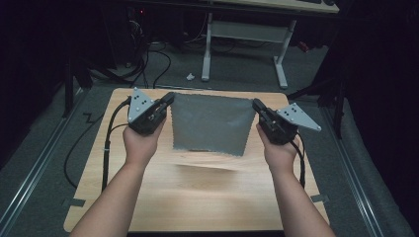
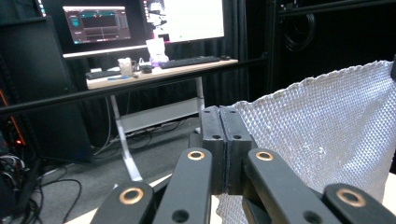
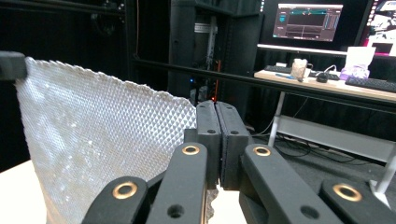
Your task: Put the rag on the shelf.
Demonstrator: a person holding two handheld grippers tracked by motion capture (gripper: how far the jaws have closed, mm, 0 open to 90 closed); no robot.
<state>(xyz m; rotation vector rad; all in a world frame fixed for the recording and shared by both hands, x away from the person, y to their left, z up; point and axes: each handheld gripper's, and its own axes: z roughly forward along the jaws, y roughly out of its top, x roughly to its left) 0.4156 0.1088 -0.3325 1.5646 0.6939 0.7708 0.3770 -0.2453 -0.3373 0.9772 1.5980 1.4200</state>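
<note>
the grey cloth point(image 1: 211, 123) is hanging spread between 2 corners above the worktop point(image 1: 197, 197), its lower edge just clear; laying or folding is remaining. the left hand-held gripper point(image 1: 168, 100) and right hand-held gripper point(image 1: 258, 106) are each clamping a top corner, forearms reaching forward, level, well apart.

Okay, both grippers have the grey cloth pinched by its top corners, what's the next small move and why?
Probably carry the cloth forward and lower it so it lays flat. The left gripper and right gripper each pinch a top corner with jaws shut, and the cloth hangs spread between them, its bottom edge just above the table, casting a shadow there.
</note>
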